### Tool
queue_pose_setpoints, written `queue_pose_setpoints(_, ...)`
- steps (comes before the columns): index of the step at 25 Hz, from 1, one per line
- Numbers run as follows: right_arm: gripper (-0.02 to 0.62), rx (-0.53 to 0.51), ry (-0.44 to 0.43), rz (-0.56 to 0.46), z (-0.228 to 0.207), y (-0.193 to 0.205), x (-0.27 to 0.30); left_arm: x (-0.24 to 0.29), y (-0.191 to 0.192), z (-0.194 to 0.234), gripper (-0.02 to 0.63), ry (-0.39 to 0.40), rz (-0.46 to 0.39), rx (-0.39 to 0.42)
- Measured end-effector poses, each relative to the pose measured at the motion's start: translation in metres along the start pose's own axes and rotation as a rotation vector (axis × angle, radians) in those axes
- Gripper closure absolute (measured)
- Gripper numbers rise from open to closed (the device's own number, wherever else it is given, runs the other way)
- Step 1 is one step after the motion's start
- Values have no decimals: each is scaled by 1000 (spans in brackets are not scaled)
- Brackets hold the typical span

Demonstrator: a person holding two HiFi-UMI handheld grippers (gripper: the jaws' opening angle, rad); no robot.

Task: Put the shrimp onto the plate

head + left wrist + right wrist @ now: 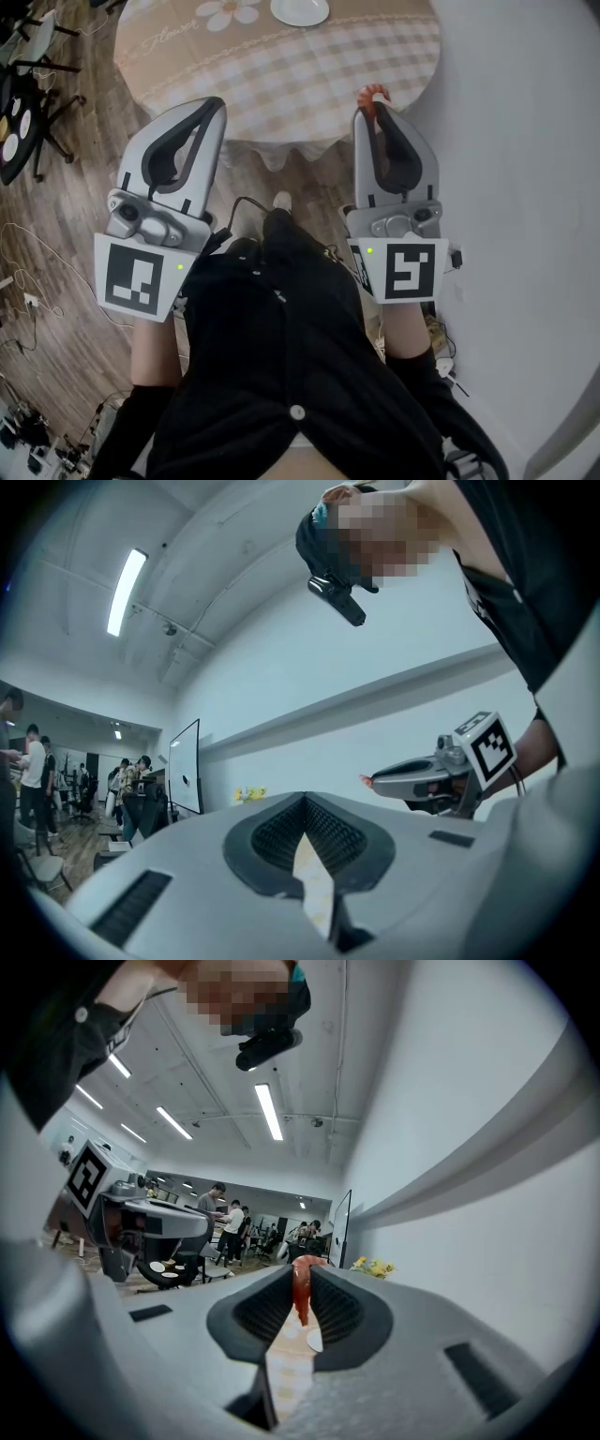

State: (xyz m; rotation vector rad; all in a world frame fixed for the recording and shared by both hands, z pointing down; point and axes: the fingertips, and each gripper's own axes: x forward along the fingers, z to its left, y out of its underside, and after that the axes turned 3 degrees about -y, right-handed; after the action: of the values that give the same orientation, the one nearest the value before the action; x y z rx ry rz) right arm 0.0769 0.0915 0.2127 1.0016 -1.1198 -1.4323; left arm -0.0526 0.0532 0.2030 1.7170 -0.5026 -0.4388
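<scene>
A red-orange shrimp (372, 95) sticks out from the tips of my right gripper (374, 107), which is shut on it near the right rim of the round table (281, 75). In the right gripper view the shrimp (300, 1283) hangs pinched between the dark pads. The white plate (300, 10) lies at the table's far side, partly cut off by the frame. My left gripper (208, 105) hovers over the table's near left edge, shut with nothing in it; its pads (281, 841) meet at the tip. The right gripper (427, 775) shows in the left gripper view.
The table wears a beige checked cloth with a daisy print (230, 12). A black chair (28, 103) stands on the wood floor at the left, with loose cables (37, 262) nearby. A white wall (525, 141) runs along the right. People stand far off in the room (225, 1227).
</scene>
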Motion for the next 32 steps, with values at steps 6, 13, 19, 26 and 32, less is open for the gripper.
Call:
queue_pose_setpoints(6, 551, 24, -47, 2, -24, 12, 29, 29, 1, 15, 604, -62, 8, 6)
queue_pose_setpoints(13, 551, 26, -90, -5, -46, 22, 51, 57, 4, 20, 604, -103, 21, 11)
queue_pose_setpoints(19, 551, 38, -92, -11, -68, 27, 56, 75, 0, 14, 604, -112, 27, 22)
queue_pose_setpoints(26, 551, 41, -81, -15, -84, 29, 54, 81, -8, 7, 604, -112, 28, 39)
queue_pose_setpoints(32, 551, 43, -74, -18, -88, 26, 54, 87, -13, 7, 604, -100, 26, 44)
